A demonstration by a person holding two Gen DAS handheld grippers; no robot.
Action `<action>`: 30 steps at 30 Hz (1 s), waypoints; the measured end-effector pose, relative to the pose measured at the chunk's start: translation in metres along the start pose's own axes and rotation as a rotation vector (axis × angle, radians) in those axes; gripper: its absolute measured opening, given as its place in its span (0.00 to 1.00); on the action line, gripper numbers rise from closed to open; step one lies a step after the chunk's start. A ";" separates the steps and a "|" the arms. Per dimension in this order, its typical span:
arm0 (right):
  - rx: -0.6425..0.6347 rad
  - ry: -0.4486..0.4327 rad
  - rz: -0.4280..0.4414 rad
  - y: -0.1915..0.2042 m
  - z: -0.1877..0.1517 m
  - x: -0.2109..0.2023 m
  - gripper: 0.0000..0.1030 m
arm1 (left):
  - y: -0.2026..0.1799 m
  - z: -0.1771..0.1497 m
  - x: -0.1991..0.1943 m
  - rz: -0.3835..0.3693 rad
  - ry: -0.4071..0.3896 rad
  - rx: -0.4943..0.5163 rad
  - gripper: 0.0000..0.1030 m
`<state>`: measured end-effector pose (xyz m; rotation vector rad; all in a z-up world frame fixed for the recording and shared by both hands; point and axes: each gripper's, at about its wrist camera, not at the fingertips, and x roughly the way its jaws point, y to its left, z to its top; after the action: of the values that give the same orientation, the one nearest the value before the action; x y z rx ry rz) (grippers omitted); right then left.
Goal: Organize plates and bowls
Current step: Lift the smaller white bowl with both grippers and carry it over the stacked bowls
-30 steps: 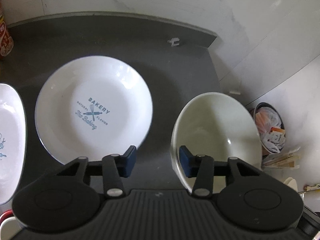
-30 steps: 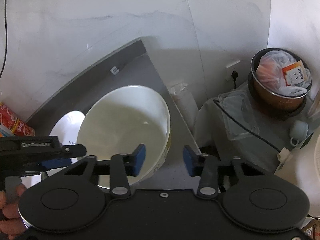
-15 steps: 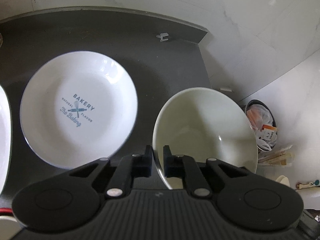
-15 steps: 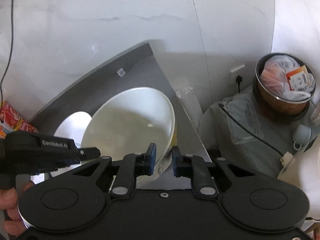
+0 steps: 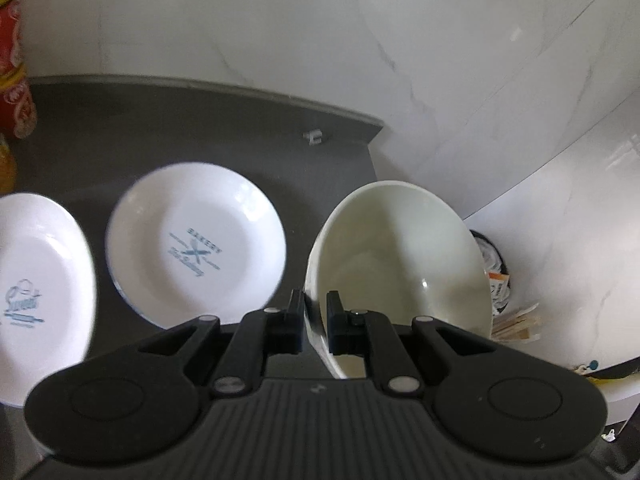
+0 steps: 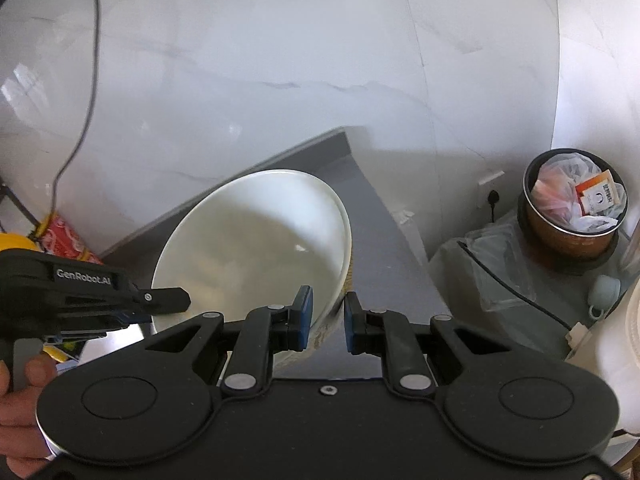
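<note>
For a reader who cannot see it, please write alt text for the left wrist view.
The left tool is shut on the near rim of a cream bowl, held tilted above a dark counter. To its left lie two white plates with blue print.

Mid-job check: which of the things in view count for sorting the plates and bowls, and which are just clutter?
Part of the job:
- cream bowl, gripped at its rim by the left tongs and the right tongs
- BAKERY plate on the grey counter
- second printed plate at far left

Just lying about:
- bin of rubbish
- red packet
- black cable
</note>
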<state>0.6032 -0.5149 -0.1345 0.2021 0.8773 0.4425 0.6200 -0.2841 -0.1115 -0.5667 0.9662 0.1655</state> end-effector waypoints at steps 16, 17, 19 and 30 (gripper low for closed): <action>-0.007 -0.042 0.027 0.071 -0.041 -0.047 0.16 | 0.048 -0.029 -0.075 -0.003 -0.051 0.058 0.09; -0.008 -0.039 0.025 0.073 -0.044 -0.049 0.16 | 0.052 -0.032 -0.077 -0.003 -0.049 0.058 0.09; -0.011 -0.031 0.022 0.080 -0.051 -0.052 0.16 | 0.062 -0.040 -0.085 -0.003 -0.046 0.055 0.09; -0.024 0.025 0.011 0.109 -0.089 -0.060 0.16 | 0.103 -0.073 -0.098 0.027 -0.008 0.025 0.09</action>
<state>0.4692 -0.4453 -0.1108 0.1800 0.8953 0.4664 0.4715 -0.2244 -0.1028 -0.5299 0.9676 0.1794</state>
